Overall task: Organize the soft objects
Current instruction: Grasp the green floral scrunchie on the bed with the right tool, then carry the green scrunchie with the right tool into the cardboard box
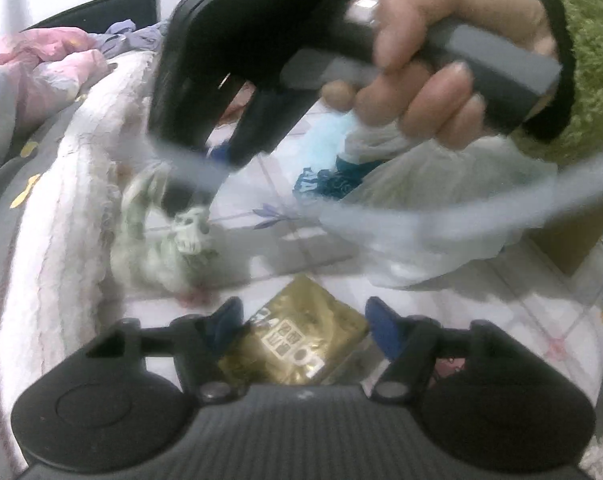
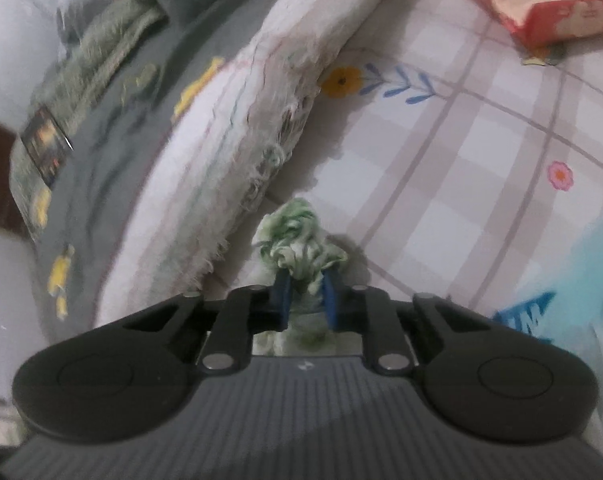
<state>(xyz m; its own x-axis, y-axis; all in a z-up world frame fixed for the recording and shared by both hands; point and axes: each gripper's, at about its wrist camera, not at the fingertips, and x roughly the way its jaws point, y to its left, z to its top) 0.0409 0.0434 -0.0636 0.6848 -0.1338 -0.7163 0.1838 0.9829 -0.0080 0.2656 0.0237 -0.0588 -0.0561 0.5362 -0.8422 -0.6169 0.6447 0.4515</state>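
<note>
Right tongs [image 2: 307,294] clamped on green-white yarn toy [image 2: 297,240], 12 o'clock, on bed [image 2: 461,168]. Left tongs [image 1: 301,326] apart over gold packet [image 1: 297,344], no grip. Step: pickup. Next: lift toy clear of blanket [image 2: 261,120].

The right gripper [image 2: 307,294] is being held angled downward, jaws nearly closed; the left gripper [image 1: 303,326] is being held with jaws apart.

Glossy gold foil packet [image 1: 301,344]; fuzzy yarn bundle [image 2: 297,248], prob. cotton.
</note>
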